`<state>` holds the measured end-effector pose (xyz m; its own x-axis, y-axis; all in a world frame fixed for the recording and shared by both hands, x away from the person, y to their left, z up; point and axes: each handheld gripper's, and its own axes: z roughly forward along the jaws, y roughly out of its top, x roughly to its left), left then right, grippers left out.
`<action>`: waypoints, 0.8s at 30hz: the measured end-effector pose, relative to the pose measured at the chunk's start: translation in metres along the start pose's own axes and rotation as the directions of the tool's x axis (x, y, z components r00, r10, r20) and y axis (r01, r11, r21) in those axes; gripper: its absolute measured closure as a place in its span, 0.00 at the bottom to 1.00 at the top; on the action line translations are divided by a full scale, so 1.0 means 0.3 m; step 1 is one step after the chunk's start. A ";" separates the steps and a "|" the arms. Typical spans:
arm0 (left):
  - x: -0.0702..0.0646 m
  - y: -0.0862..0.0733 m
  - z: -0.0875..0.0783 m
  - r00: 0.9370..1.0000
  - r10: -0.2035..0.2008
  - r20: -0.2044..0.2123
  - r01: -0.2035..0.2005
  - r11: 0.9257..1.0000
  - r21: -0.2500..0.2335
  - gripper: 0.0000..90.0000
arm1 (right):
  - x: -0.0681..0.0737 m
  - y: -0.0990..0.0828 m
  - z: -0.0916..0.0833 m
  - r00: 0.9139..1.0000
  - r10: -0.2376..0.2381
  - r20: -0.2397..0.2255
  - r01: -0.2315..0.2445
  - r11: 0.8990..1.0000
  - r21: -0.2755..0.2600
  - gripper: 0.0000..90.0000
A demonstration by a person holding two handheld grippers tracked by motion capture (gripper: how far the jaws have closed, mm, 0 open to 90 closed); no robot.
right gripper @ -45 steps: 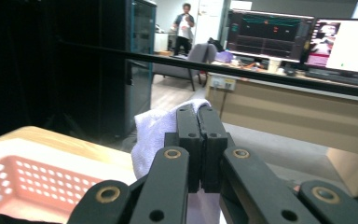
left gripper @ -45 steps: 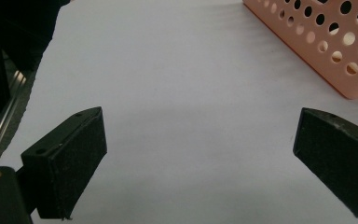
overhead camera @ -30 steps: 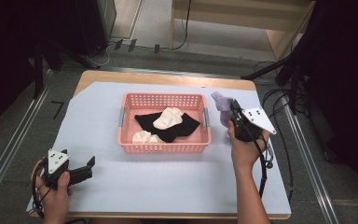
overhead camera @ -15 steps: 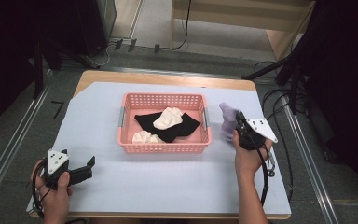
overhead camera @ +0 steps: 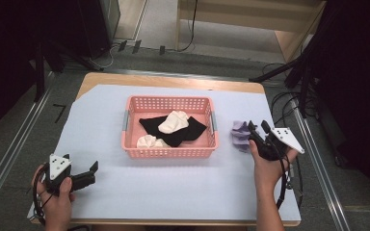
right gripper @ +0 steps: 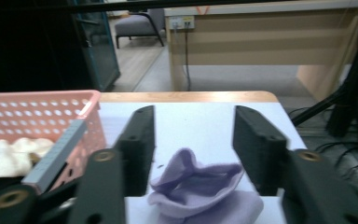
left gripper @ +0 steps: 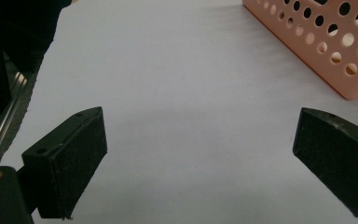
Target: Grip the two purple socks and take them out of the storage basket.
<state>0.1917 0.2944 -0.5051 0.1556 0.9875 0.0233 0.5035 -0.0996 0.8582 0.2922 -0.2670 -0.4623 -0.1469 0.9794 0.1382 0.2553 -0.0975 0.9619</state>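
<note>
Now that your right gripper point(overhead camera: 258, 131) has come down off the basket's right edge, the purple sock point(overhead camera: 240, 135) lies crumpled on the white table cover point(overhead camera: 173, 183), just beside the pink basket point(overhead camera: 168, 151) and outside it. A second ago it was up in the air, so it looks as though you've just set it down. Your jaws stand apart on either side of the sock point(right gripper: 200, 189) in the right gripper view, not pinching it. Your right forearm reaches forward, hand low to the table. The left gripper point(overhead camera: 89, 172) hasn't budged at the near left corner, jaws wide over bare cover, pointing toward the basket. Inside, two white socks point(overhead camera: 173, 121) sit on a black cloth point(overhead camera: 192, 130).
</note>
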 end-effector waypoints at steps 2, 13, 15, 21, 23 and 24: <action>-0.001 0.000 0.000 1.000 -0.001 0.000 0.001 1.000 -0.001 0.04 | -0.010 0.002 -0.018 1.000 0.010 -0.028 -0.010 1.000 0.000 0.40; -0.002 0.000 -0.002 1.000 0.002 -0.002 -0.002 1.000 -0.001 0.04 | -0.076 -0.011 -0.112 1.000 0.021 0.006 -0.021 1.000 0.013 0.29; -0.002 -0.001 -0.002 1.000 0.003 -0.002 -0.003 1.000 -0.001 0.04 | -0.089 -0.016 -0.130 1.000 0.025 -0.003 -0.025 1.000 0.012 0.29; -0.002 -0.001 -0.003 1.000 0.004 -0.003 -0.004 1.000 -0.002 0.04 | -0.116 -0.047 -0.180 1.000 0.021 -0.019 -0.020 0.999 0.029 0.28; -0.002 -0.001 -0.003 1.000 0.005 -0.003 -0.005 1.000 -0.002 0.04 | -0.123 -0.060 -0.193 0.999 0.030 -0.015 -0.029 0.999 0.035 0.28; -0.002 -0.001 -0.003 1.000 0.005 -0.004 -0.005 1.000 -0.003 0.04 | -0.127 -0.068 -0.199 0.999 0.035 -0.013 -0.034 0.999 0.036 0.28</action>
<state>0.1907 0.2939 -0.5048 0.1548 0.9875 0.0290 0.5006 -0.1038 0.8594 0.2355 -0.3130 -0.4731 -0.1503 0.9731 0.1744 0.2947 -0.1243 0.9475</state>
